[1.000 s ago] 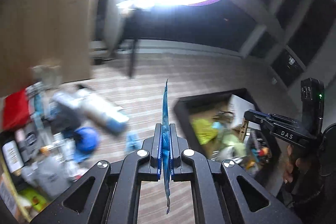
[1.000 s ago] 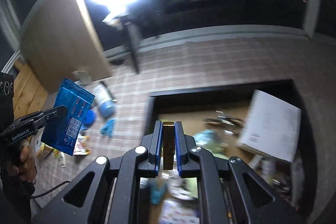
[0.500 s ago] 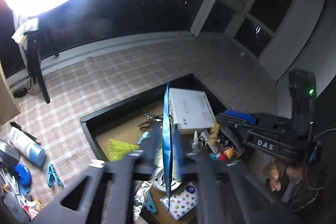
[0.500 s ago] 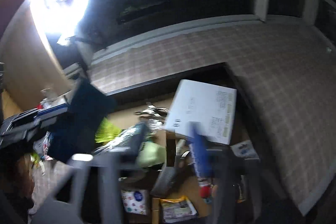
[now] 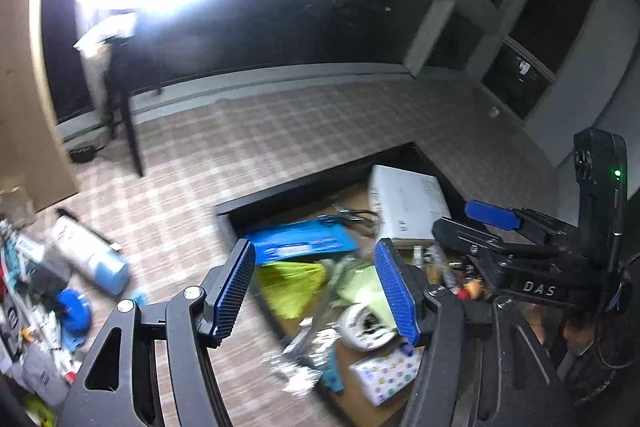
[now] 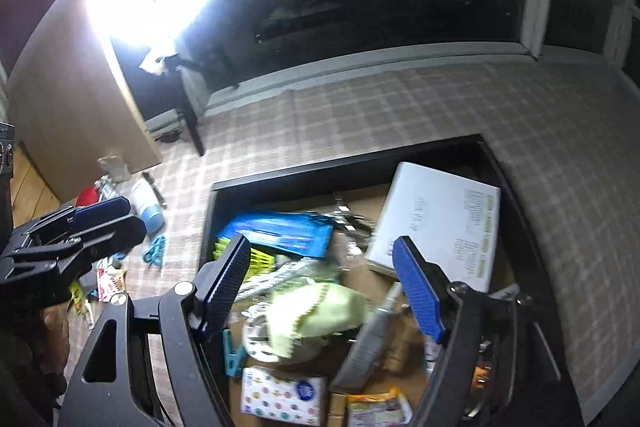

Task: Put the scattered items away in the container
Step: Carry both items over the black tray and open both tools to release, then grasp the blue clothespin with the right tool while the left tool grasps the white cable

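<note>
Left gripper and right gripper angled down over container — fingers opening, nothing between

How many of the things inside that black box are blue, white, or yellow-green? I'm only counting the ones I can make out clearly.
Blue: 1, the blue packet.
White: 2, the white carton and the white dotted tissue pack.
Yellow-green: 2, the pale green cloth and the yellow-green bag.
Total: 5. Other items in the black box are too blurred to sort.
</note>
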The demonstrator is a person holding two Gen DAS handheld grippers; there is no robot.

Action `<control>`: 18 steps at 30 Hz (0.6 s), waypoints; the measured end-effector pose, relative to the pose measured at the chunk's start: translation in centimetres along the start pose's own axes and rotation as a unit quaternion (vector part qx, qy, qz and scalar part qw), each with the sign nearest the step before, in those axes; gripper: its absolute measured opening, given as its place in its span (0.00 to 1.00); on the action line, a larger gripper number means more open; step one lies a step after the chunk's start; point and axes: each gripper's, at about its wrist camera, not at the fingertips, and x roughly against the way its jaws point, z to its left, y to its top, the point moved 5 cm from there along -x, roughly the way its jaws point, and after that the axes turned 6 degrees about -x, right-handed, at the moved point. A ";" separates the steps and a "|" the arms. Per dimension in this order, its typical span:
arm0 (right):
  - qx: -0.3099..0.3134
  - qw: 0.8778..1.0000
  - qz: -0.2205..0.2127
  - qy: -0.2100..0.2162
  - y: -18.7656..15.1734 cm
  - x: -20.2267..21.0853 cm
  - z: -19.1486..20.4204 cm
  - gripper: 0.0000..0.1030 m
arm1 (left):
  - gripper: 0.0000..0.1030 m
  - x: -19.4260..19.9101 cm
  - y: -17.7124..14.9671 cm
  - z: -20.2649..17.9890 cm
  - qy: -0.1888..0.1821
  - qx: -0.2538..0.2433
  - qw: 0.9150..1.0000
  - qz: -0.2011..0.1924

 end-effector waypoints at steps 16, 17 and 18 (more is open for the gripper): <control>0.119 0.985 0.075 0.095 -2.1 -6.4 15.6 0.69 | 0.41 5.3 -9.4 18.8 0.146 0.151 0.977 0.040; 0.129 0.983 0.083 0.099 -2.5 -7.1 16.8 0.68 | 0.41 5.3 -10.2 19.8 0.148 0.162 0.974 0.048; 0.136 0.981 0.091 0.103 -2.9 -7.7 17.8 0.67 | 0.39 5.3 -10.8 20.5 0.149 0.169 0.973 0.053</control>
